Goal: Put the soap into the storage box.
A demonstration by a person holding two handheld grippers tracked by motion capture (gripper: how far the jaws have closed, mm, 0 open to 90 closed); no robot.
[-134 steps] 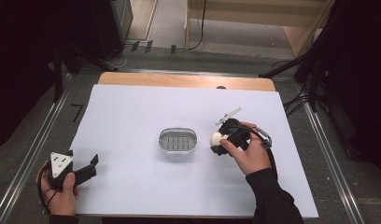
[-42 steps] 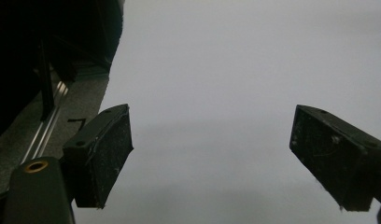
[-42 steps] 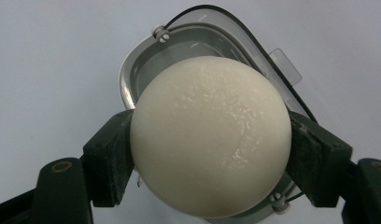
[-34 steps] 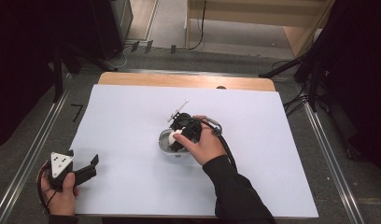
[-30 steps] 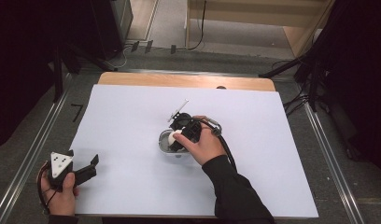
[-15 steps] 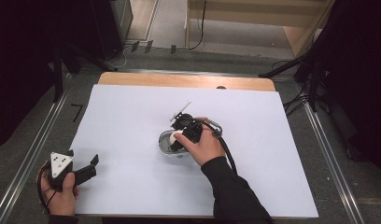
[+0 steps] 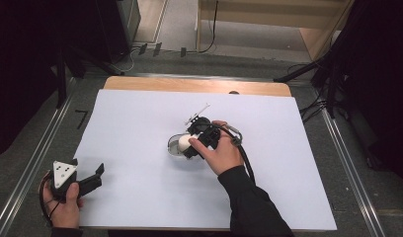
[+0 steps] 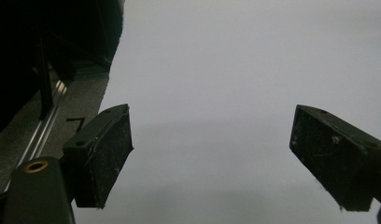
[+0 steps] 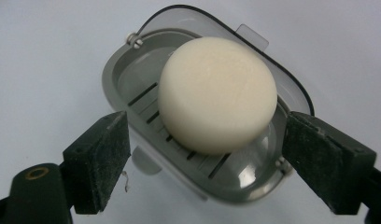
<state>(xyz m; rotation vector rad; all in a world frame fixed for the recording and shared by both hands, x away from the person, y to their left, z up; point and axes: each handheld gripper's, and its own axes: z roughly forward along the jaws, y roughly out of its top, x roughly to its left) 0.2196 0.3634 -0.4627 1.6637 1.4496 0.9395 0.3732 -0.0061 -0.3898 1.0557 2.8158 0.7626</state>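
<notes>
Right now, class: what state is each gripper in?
Left gripper: open, holding nothing.
Right gripper: open, jaws just opened; round white soap bar lies released in the grey plastic soap dish.

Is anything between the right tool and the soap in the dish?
Nothing visible. The right tool stands open around the soap, which lies in the grey dish; its jaws have just been opening.

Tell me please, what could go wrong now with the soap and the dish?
1. The soap leans on the grating of the dish rather than lying flat, so it may roll or slide once released.
2. The right gripper has just been opening, with its jaws close to the soap and over the dish rim. Pulling back carelessly could catch the light dish and drag it across the white table cover.
</notes>
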